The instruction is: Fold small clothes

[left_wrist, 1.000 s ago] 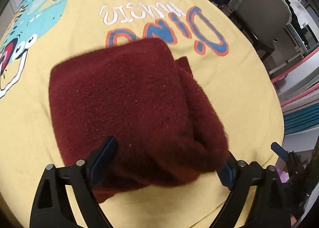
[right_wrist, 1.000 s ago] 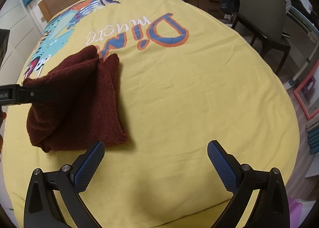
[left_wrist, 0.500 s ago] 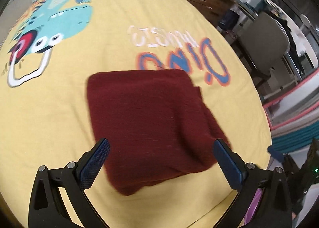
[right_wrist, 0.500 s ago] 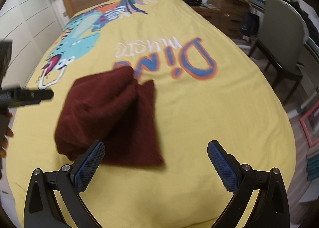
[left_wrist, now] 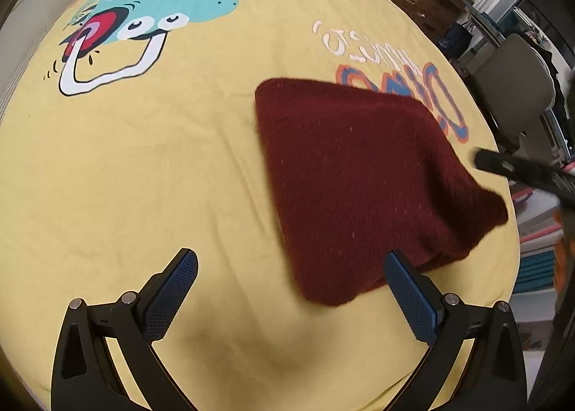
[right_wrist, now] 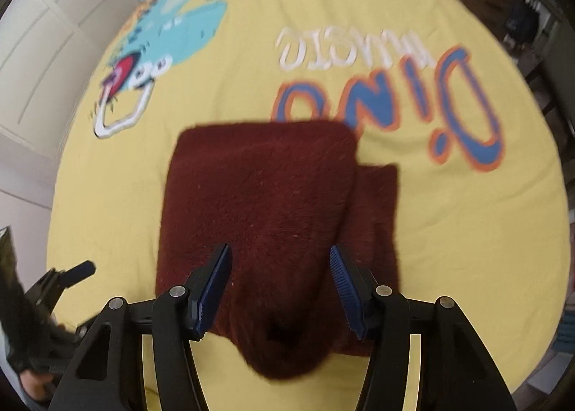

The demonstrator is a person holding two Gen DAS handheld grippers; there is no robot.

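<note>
**Left lets go, right closes in on the cloth**

My left gripper (left_wrist: 287, 298) has released the dark red cloth (left_wrist: 363, 177): a second ago its pads were around the bundle, and now its jaws stand wide with only bare yellow bedspread (left_wrist: 143, 166) between them. The cloth lies ahead and to the right of that tool, just past its right finger, folded into a rough square on the bedspread.

My right gripper (right_wrist: 282, 290) has come over the cloth (right_wrist: 266, 202) and its jaws have just been closing; they are about half shut, with the near part of the cloth lying between the pads. I cannot see the pads pressing on it (the picture is blurred), so I judge it not yet gripped. From this side a second layer pokes out on the right edge of the square, and the near edge bunches into a lump below the fingers.

I read this as a handover: one fold laid down, the right tool about to take the near edge to tidy or fold again.
</note>
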